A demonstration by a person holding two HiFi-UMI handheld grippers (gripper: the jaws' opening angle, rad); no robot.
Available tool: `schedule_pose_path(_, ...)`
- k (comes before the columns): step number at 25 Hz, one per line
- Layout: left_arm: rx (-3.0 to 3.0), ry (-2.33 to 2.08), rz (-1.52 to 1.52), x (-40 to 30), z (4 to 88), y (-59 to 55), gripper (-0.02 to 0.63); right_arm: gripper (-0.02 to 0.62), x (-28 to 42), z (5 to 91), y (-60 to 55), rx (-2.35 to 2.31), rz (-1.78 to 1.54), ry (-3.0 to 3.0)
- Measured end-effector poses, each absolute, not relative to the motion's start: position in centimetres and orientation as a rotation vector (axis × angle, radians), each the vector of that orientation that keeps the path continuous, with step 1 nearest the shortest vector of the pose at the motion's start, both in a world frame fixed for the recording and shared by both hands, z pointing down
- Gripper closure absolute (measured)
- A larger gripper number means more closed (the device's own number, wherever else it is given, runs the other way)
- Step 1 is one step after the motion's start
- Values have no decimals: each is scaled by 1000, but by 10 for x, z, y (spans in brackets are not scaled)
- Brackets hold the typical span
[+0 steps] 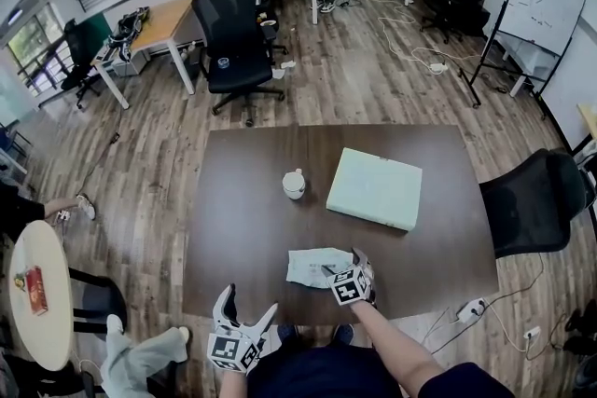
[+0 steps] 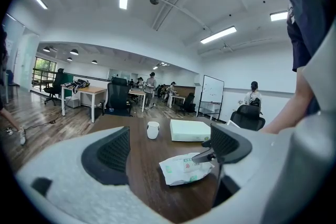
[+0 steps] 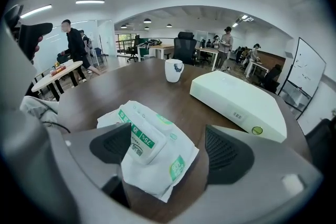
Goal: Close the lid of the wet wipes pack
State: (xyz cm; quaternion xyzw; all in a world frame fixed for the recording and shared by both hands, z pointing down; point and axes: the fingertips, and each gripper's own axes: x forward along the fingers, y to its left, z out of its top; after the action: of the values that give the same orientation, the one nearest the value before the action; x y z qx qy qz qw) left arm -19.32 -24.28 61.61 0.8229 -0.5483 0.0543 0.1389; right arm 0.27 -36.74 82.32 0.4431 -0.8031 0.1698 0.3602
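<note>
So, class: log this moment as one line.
right tool open over white-and-green soft plastic wet wipes pack | left tool open, empty | pack on brown wooden table

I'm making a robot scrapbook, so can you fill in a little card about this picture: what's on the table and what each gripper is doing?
Table: brown, holds three things
Wet wipes pack: near the person's edge; lid seems to lie flat, can't tell if shut
Mug: white, mid-table
Box: pale, right of the mug
Right gripper: fingers open, pack between them
Left gripper: fingers open, empty, held off the table's near edge
</note>
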Motion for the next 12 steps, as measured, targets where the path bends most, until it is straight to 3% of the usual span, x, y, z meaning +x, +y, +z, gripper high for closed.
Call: schedule_pose_path(12, 2368, -1590, 161, -194, 618, -246, 137, 159, -11, 848, -375, 1103, 559, -1974)
